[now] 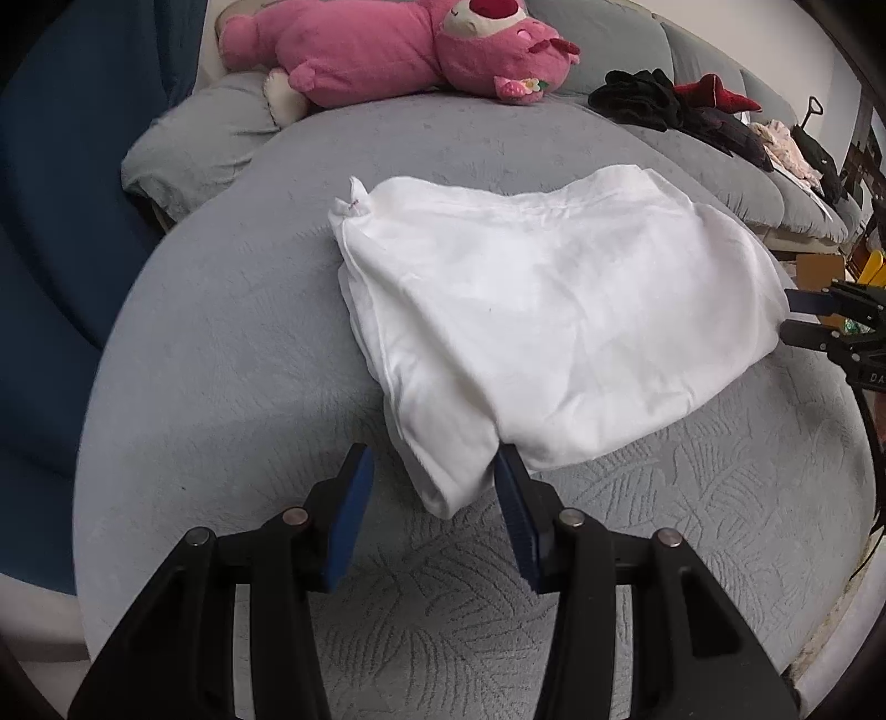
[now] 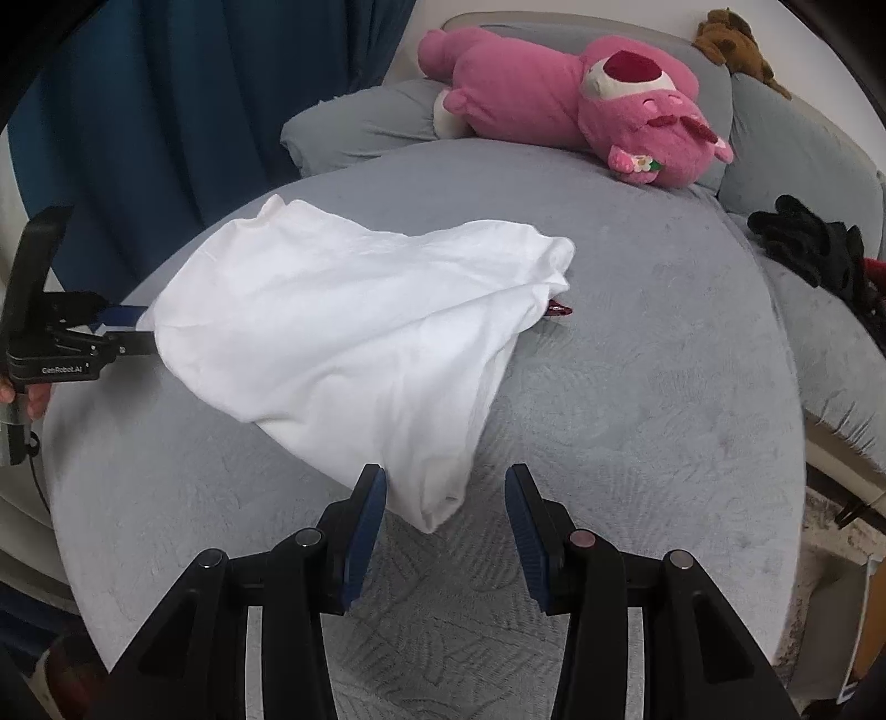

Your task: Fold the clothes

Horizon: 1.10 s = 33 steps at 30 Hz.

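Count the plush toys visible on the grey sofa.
2. A pink plush bear lies on its side against the sofa's backrest; a brown plush toy sits on top of the backrest, only partly in view. Others may be hidden.

Garment (image 1: 554, 327) on sofa seat (image 1: 232, 343); plush toy (image 1: 398, 50) behind.

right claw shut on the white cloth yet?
No. The right claw is open, its blue pads either side of the white cloth corner.
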Motion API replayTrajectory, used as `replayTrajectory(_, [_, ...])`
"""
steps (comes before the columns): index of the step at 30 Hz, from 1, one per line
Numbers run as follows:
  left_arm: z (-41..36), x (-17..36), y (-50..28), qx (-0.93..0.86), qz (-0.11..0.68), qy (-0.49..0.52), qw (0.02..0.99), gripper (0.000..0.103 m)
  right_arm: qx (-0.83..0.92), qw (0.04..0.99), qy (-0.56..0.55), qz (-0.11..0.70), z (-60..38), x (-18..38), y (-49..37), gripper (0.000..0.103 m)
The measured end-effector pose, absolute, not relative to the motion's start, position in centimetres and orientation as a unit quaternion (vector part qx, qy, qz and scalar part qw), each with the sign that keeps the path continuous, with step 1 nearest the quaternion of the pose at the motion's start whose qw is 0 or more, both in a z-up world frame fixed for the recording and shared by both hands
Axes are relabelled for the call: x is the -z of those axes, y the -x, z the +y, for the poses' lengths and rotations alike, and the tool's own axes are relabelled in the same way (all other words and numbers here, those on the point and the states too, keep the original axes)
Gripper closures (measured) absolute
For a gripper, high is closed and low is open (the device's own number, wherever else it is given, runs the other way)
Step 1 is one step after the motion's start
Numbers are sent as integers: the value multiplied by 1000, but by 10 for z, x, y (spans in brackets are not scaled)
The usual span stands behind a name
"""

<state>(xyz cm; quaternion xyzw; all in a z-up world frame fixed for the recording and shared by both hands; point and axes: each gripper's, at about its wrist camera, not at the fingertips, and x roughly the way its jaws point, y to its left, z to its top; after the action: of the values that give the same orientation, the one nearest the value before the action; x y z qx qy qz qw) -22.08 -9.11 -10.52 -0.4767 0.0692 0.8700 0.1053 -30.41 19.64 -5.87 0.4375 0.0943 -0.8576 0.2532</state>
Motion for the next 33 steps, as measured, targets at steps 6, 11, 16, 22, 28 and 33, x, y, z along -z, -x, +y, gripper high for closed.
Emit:
replayTrajectory(6, [-97, 106, 224, -870, 35, 478, 115, 79, 854, 255, -445, 90, 187, 64, 301, 87])
replayTrajectory(11, [-90, 96, 214, -877, 59, 463, 116, 88, 858, 245, -444, 87, 190, 57, 297, 94])
replayTrajectory(16, [-110, 83, 211, -874, 32, 467, 129, 89, 855, 244, -449, 87, 195, 52, 294, 94])
replayTrajectory(22, [-131, 95, 210, -862, 22, 493, 113, 92, 849, 230, -466, 95, 196, 59, 292, 97])
replayTrajectory(28, [-144, 98, 202, -864, -16, 485, 132, 92, 851, 243, -458, 87, 199, 54, 289, 99])
replayTrajectory(33, [-119, 92, 189, -875, 31, 453, 168, 59, 854, 238, -450, 108, 192, 53, 289, 95])
